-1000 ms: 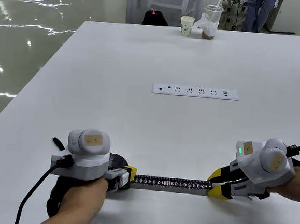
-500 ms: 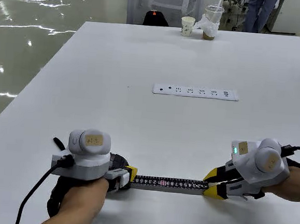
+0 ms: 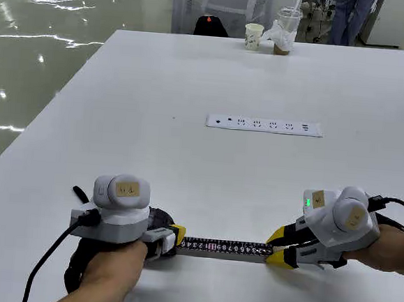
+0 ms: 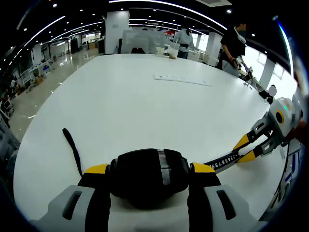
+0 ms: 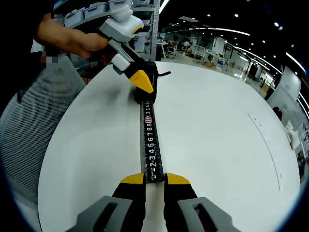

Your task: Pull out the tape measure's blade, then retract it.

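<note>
The black tape measure case (image 3: 158, 222) rests near the table's front edge, and my left gripper (image 3: 170, 237) is shut on it; in the left gripper view the case (image 4: 147, 176) sits between the yellow fingertips. A dark numbered blade (image 3: 226, 247) runs from the case to the right, flat over the table. My right gripper (image 3: 277, 248) is shut on the blade's end. In the right gripper view the blade (image 5: 150, 140) leads from my right gripper (image 5: 154, 179) away to the case (image 5: 148, 82) in the left gripper (image 5: 140, 79).
A white power strip (image 3: 264, 124) lies mid-table. A paper cup (image 3: 252, 35) and a bagged plastic cup (image 3: 285, 24) stand at the far edge. The case's black wrist strap (image 3: 79, 194) lies left of the left gripper. The table edge (image 3: 52, 104) runs along the left.
My right gripper has moved left toward the case, still holding the blade end, so the exposed blade is shorter. The left gripper and the case have stayed put.
</note>
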### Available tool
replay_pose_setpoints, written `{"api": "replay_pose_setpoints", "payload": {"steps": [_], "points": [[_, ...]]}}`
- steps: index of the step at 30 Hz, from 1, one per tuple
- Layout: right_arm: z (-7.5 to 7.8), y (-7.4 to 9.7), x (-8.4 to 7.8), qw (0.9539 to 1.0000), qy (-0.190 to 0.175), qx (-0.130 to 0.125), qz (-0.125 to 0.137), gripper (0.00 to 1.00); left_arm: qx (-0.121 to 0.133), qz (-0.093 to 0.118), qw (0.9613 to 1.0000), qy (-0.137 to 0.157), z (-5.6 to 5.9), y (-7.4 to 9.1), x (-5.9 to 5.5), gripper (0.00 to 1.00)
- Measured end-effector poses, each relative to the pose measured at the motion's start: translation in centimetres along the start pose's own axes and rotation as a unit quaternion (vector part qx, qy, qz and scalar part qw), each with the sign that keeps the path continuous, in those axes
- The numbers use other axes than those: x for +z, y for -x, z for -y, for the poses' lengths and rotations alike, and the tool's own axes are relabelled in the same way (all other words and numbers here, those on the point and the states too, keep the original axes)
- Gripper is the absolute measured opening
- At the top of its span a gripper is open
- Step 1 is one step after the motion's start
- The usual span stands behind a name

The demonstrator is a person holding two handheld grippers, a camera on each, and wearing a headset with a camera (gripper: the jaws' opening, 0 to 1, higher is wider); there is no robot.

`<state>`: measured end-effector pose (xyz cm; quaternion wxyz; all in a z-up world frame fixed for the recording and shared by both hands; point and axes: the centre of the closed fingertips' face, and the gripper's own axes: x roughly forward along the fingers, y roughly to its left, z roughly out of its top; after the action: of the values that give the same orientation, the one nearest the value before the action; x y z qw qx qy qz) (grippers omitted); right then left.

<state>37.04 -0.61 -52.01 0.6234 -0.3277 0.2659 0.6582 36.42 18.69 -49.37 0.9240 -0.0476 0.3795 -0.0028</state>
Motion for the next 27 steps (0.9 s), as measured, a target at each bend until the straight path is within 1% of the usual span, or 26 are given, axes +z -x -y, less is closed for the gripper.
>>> {"api": "replay_pose_setpoints", "payload": {"steps": [27], "points": [[-0.1,-1.2,1.4,1.0,0.0,0.003,0.006,0.1,-0.002,-0.002,1.0,0.001,0.0,0.0,0.0,0.59]]}}
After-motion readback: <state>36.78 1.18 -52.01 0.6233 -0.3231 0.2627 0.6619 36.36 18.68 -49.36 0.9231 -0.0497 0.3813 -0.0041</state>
